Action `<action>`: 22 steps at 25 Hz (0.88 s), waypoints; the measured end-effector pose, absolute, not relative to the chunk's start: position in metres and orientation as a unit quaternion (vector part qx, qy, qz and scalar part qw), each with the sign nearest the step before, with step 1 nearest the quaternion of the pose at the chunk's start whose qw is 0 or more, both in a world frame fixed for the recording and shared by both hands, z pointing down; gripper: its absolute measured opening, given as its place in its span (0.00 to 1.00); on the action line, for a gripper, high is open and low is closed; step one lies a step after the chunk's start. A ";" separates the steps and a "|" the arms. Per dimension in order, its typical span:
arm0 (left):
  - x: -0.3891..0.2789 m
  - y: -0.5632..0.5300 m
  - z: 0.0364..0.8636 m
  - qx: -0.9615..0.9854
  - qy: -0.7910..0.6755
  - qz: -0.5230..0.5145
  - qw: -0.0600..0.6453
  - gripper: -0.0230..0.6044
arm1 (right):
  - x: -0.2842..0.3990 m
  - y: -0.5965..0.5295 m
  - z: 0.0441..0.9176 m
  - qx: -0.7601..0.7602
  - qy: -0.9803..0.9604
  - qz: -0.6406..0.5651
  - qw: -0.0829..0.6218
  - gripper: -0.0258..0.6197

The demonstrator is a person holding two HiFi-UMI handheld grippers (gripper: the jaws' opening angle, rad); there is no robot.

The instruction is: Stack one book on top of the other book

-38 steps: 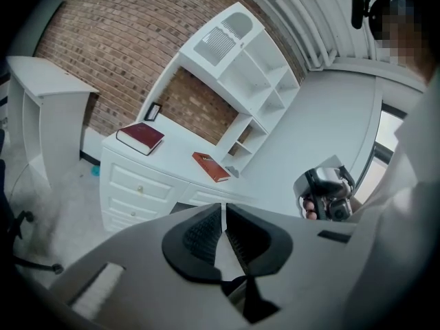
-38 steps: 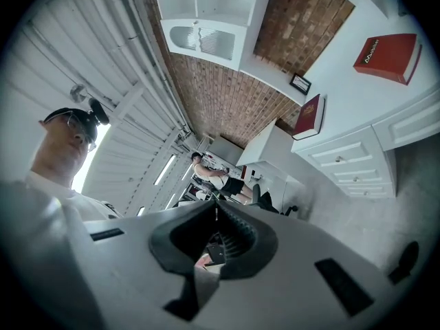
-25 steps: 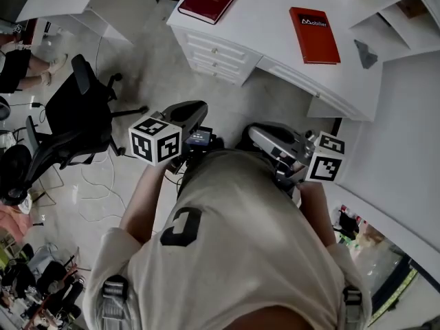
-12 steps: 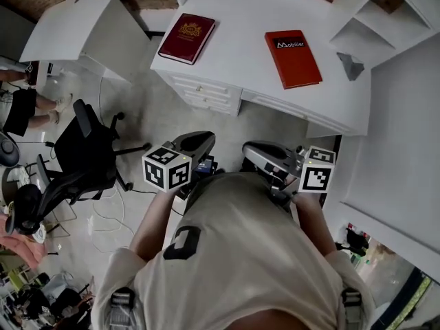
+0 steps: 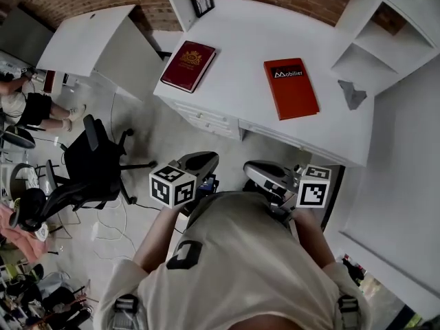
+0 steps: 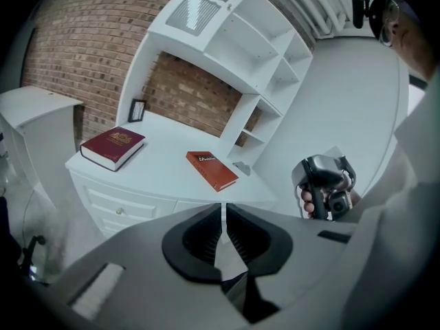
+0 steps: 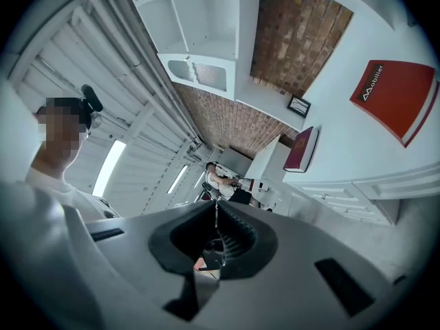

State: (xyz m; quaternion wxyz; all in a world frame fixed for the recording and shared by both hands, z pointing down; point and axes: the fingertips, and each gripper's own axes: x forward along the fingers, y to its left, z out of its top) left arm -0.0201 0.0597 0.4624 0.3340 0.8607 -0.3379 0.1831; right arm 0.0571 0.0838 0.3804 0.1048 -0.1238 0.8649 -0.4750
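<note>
Two books lie apart on the white desk (image 5: 240, 105): a maroon book (image 5: 188, 65) with a gold crest at its left end and a red book (image 5: 291, 87) right of the middle. The left gripper view shows the maroon book (image 6: 112, 147) and the red book (image 6: 212, 170) ahead on the desk top. My left gripper (image 5: 203, 161) and right gripper (image 5: 260, 170) are held close to my chest, short of the desk's front edge. Both are shut with nothing between the jaws. The right gripper view shows the red book (image 7: 395, 95) and the maroon book (image 7: 302, 150), rolled sideways.
A white shelf unit (image 5: 385, 40) stands at the desk's right end, with a small grey object (image 5: 352, 93) beside it. A small picture frame (image 5: 203, 2) stands at the back. A black office chair (image 5: 89, 163) and a second white desk (image 5: 89, 40) are at the left.
I have walked toward the desk: it and both books sit lower and nearer in the head view. Both grippers have come along, still shut. The books lie where they were.
</note>
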 end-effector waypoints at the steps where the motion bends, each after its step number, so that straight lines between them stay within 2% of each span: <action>1: -0.017 0.057 0.462 0.859 -0.342 0.183 0.334 0.07 | 0.061 0.081 0.381 -0.118 0.865 -0.476 0.104 0.05; 11: 0.009 0.040 0.460 0.849 -0.370 0.190 0.327 0.07 | 0.096 0.060 0.384 -0.097 0.865 -0.481 0.110 0.05; 22: -0.027 0.018 0.457 0.827 -0.418 0.193 0.324 0.07 | 0.084 0.046 0.394 -0.065 0.866 -0.489 0.086 0.05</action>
